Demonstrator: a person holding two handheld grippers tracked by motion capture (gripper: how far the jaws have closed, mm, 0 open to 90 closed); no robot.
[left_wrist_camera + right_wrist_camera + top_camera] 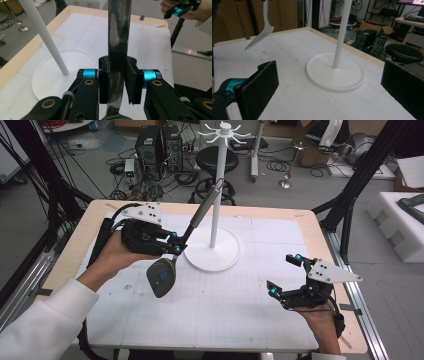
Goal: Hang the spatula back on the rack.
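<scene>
The table (280, 320) carries a white hanging stand (216, 195) whose round base (212, 250) sits near the middle and whose hooks (225, 132) crown the pole. The left hand-held gripper (175, 242) is clamped on the dark shank of a spatula (162, 272), just left of the base. The blade hangs low, clear of the table, and the grey handle (205, 205) slants up toward the pole.

To hang the utensil well, raise the handle end to hook height, keep the grip firm so the shank does not pivot between the pads, and steer clear of the pole so the stand does not tip.

In the left gripper view, the shank (117, 50) runs straight up between both pads. The right hand-held gripper (287, 277) rests at the table's right side, jaws apart and empty.
</scene>
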